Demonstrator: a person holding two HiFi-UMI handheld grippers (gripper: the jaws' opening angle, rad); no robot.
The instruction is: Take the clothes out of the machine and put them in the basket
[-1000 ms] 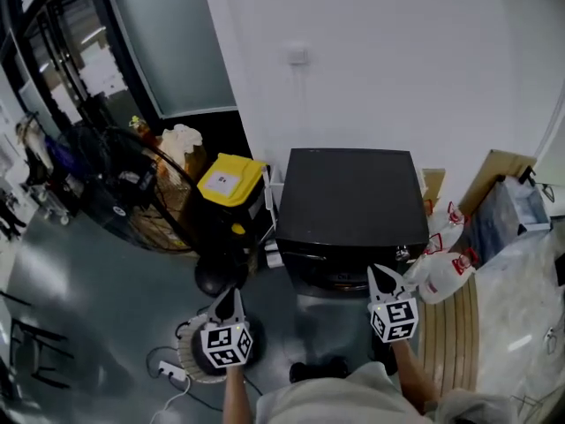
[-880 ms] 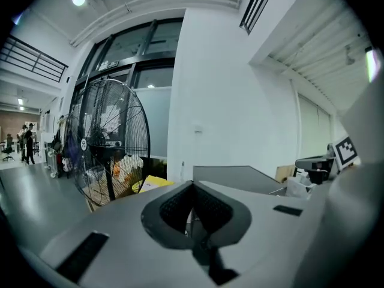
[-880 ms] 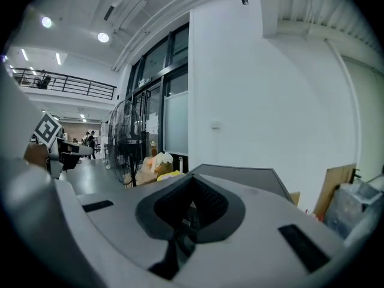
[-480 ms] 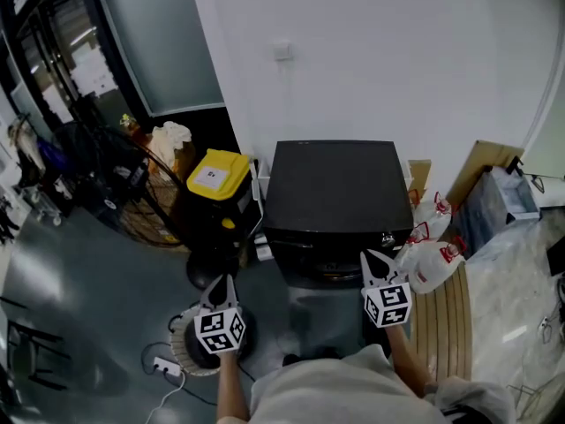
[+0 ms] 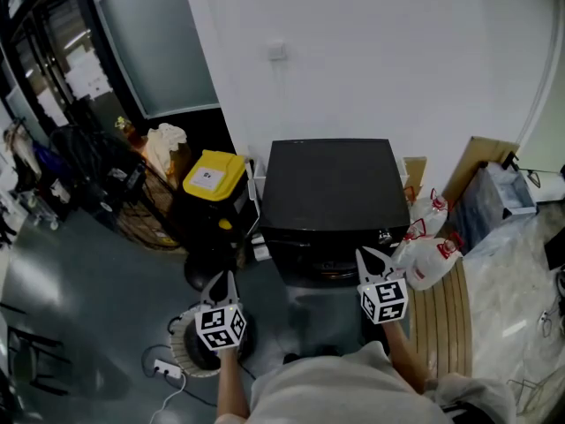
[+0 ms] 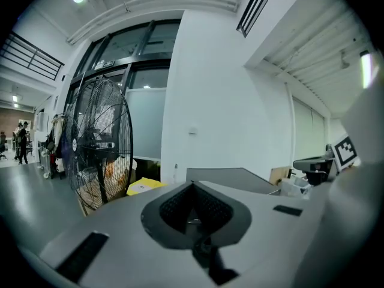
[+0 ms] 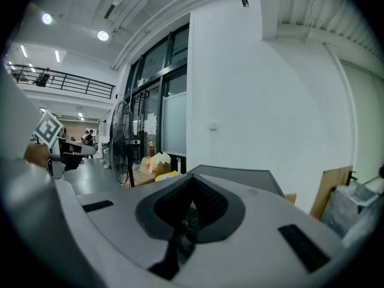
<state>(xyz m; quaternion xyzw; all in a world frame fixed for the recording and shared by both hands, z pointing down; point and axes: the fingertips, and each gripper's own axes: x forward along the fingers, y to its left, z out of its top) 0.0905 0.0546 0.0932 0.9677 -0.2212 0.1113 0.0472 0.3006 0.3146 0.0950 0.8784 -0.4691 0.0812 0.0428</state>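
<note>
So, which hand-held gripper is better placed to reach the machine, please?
Right, probably: the right hand-held gripper points at the front of the machine; the left hand-held gripper is beside it.

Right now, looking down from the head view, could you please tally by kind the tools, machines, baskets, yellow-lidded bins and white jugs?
Tools: 2, left tool and right tool
Machine: 1
Basket: 1
Yellow-lidded bin: 1
White jugs: 2
Total: 7
</note>
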